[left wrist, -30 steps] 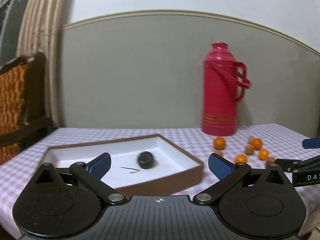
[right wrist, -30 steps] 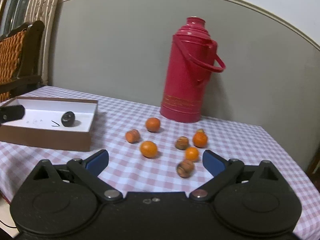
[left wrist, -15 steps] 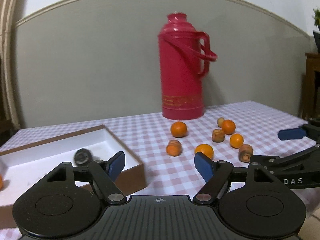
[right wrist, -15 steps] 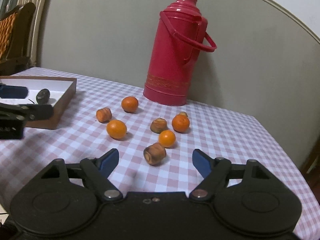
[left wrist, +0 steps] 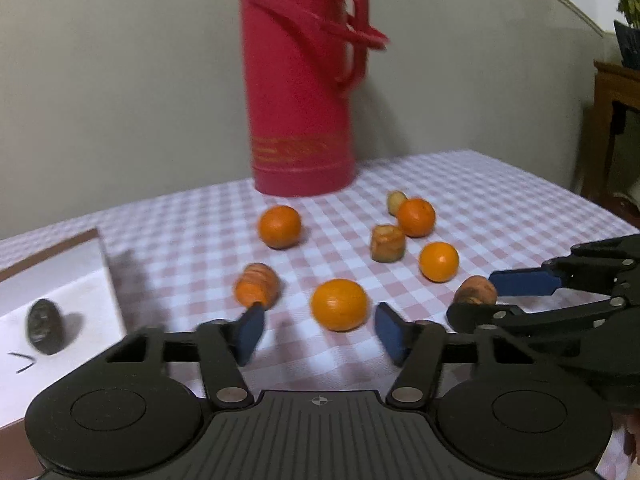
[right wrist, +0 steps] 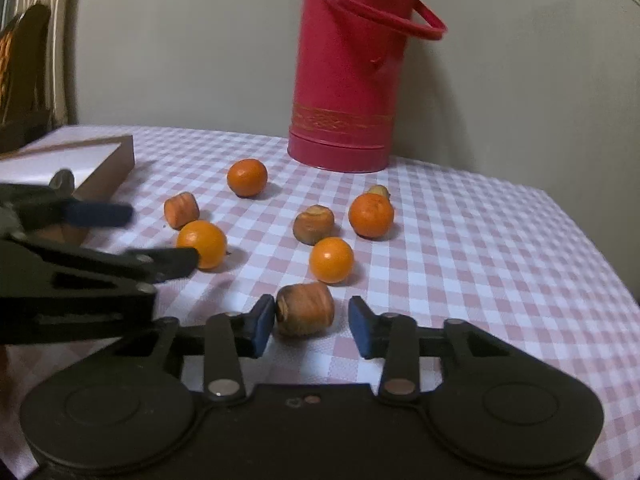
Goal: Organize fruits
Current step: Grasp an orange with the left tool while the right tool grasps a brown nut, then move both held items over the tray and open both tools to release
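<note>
Through my left wrist view, my left tongs are closing, and the nearest orange sits just ahead of the blue pads, a little toward one o'clock of their gap, not yet between them, so nothing is grasped; a carrot-coloured stub lies at eleven o'clock off the left pad, and the brown box with a dark fruit in it waits at nine o'clock; my right tongs reach in from three o'clock beside a brown stub; I judge this hand is at the reach-and-pinch step, and it needs a short push forward before the pads can meet the orange. Through my right wrist view, my right tongs are closing around that brown stub; the left pad looks to be touching it, the right pad stands apart with checked bench showing between, so it is not clenched yet; the red flask stands at twelve o'clock; next comes finishing the squeeze gently, then lifting toward the box at ten o'clock.
</note>
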`<state>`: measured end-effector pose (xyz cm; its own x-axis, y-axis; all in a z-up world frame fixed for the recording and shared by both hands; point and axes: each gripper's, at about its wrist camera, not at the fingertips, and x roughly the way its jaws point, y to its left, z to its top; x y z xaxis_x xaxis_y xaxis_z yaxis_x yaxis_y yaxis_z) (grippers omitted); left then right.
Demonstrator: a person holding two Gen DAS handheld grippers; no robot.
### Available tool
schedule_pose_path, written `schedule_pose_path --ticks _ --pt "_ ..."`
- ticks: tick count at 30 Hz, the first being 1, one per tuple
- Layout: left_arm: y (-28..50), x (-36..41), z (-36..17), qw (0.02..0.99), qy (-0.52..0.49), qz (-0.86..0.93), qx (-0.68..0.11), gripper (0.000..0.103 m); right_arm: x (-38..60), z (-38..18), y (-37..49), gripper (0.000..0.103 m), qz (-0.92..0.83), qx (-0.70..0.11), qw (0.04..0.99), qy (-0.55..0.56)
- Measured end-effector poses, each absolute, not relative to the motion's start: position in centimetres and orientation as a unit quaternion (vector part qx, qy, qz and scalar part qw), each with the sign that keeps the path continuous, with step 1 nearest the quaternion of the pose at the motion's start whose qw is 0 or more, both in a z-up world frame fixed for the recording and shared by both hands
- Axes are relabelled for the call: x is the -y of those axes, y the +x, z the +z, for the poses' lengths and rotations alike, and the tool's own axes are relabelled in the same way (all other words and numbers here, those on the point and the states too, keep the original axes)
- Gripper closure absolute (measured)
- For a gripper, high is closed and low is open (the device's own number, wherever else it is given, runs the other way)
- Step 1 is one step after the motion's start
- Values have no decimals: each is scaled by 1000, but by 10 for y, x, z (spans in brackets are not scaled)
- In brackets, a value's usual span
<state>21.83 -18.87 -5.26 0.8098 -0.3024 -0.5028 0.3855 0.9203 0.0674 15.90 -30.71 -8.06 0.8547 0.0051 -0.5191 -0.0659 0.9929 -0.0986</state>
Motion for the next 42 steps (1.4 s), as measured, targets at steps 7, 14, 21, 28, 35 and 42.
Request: schedule_pose_path --ticks 7,14,21,28,35,42 --pt "233 206 -57 934 85 -187 -292 58 311 -80 164 83 16 -279 959 -47" --pt "236 209 -57 939 82 -174 -284 67 309 -80 161 83 12 -279 959 -45" --pt "226 199 -52 948 75 -167 -259 67 315 -70 153 83 -1 -252 967 -32" --pt "201 179 -36 954 73 -163 -241 67 308 -57 135 83 3 -227 973 -31" --pt "165 145 -23 964 64 -139 -220 67 290 -41 113 83 20 -191 981 -16" --pt "131 102 -13 973 57 -104 -196 67 258 -37 92 83 53 -176 983 -26"
